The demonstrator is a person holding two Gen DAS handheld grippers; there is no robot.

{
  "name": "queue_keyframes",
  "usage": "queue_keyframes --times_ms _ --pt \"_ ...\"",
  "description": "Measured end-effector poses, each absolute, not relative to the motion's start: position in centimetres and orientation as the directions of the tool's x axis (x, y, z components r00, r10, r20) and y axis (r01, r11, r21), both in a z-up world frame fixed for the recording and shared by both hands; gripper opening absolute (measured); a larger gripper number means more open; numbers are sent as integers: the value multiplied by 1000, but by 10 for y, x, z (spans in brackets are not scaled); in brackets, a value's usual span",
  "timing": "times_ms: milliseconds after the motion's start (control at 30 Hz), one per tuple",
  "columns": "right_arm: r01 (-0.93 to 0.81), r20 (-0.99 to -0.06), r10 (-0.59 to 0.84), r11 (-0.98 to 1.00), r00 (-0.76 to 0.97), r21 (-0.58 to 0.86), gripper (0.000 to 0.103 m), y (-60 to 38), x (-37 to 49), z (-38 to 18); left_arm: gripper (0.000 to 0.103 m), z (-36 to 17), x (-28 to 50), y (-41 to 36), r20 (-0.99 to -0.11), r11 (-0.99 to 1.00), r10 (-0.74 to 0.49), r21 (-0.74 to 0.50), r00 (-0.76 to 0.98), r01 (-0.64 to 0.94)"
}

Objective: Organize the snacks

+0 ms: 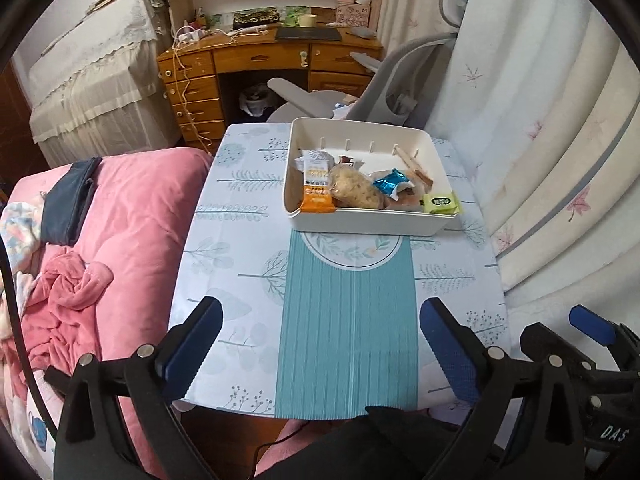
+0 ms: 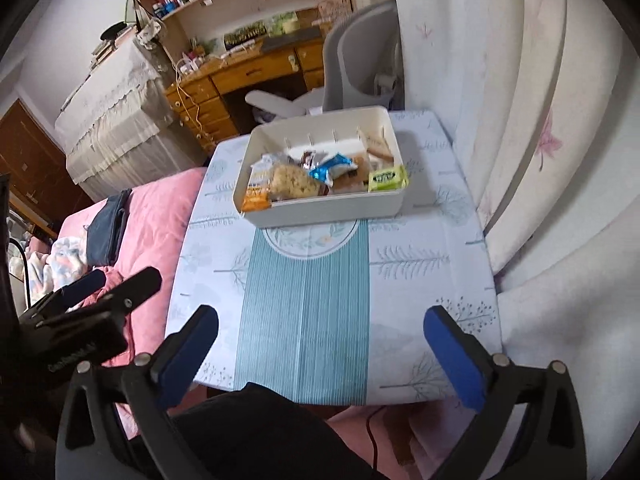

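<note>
A white plastic bin stands at the far middle of the small table. It holds several snacks: an orange packet, a pale noodle cake, a blue wrapper and a green packet. My left gripper is open and empty above the table's near edge. My right gripper is open and empty too, and it shows in the left wrist view at the right.
The table has a tree-print cloth with a teal stripe. A pink bed lies to the left, curtains to the right. A grey chair and a wooden desk stand behind the table.
</note>
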State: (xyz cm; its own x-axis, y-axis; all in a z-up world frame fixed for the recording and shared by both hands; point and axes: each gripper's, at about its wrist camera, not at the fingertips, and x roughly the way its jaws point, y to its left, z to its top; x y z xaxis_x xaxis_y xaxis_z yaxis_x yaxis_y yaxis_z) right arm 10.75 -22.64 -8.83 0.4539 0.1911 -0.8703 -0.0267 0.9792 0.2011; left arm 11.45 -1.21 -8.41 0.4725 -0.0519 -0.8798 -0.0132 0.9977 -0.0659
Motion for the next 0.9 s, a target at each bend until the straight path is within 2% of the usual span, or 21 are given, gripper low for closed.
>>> queue_keyframes --times_ms 233,900 --pt "-12 -888 184 980 421 198 103 -222 105 -101 99 -79 108 -19 -864 999 22 7 503 -32" --pt "-27 -888 182 982 423 188 103 -229 106 -104 99 -81 106 -29 -864 999 38 19 502 -44"
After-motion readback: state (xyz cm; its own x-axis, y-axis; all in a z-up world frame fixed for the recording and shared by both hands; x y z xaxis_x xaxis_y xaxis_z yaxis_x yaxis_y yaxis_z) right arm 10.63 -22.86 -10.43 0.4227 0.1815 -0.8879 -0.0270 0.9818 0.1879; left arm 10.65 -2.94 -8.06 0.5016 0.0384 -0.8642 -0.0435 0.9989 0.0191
